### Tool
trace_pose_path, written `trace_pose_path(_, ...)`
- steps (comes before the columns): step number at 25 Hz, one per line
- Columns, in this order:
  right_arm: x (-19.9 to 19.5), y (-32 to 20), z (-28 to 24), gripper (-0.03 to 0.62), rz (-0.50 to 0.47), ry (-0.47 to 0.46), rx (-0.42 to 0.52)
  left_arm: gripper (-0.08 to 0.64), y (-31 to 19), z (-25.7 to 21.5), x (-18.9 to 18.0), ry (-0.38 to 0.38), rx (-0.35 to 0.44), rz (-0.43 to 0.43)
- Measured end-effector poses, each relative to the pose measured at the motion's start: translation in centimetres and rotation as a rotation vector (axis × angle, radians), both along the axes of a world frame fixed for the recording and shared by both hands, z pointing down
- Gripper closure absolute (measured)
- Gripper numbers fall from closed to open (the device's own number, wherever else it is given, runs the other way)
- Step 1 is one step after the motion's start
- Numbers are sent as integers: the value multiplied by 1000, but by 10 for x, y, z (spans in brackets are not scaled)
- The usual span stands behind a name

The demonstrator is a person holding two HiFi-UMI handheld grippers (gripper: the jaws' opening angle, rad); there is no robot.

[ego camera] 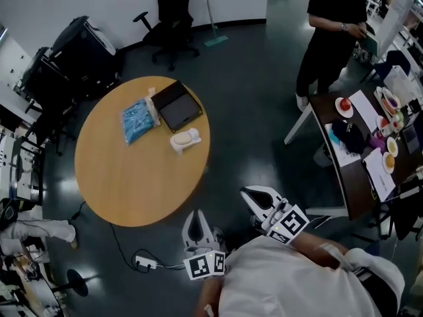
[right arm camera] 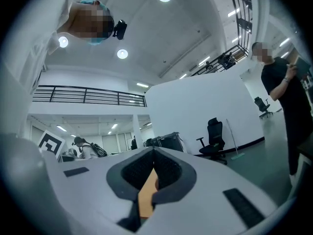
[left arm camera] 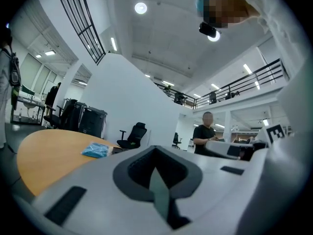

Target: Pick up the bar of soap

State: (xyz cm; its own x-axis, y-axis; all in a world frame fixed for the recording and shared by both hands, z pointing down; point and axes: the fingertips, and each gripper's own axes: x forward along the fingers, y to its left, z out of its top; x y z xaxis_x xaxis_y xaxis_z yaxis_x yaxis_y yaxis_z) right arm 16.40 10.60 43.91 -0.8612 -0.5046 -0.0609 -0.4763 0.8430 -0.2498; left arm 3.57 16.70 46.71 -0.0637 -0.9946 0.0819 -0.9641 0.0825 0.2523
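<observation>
Large hall, dark glossy floor, white walls, high ceiling with round lamps. Round desk, smooth orange-brown wood top, mostly bare.

Bar of soap: pale cream, rounded block, lies near the desk's far right edge. Just beside it a flat dark rectangular slab with a matte face. Left of that, a crinkled blue plastic packet, touching or nearly touching the slab.

Left tongs: white plastic shell, dark ribbed lining, jaws pressed together with nothing between them. They hang off the desk's near edge, above the floor. Right tongs: same build, jaws also closed and empty, further right and well apart from the desk. Each carries a cube with black-and-white square markers.

Black office chair by the far wall. A person in black stands at a long dark desk crowded with dishes and papers.
</observation>
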Motion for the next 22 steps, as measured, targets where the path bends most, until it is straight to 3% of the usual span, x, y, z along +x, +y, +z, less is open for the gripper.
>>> trace_pose_path(7, -1, -22, 22, 578, -47, 34, -34, 553, 0, 21, -8, 9, -40, -97)
trace_pose_path(12, -29, -49, 34, 578, -98, 62, -26, 554, -24, 21, -33, 10, -46, -110)
trace_pose_path(22, -134, -137, 74, 578, -32, 112, -33, 553, -130, 24, -135, 15, -26, 36)
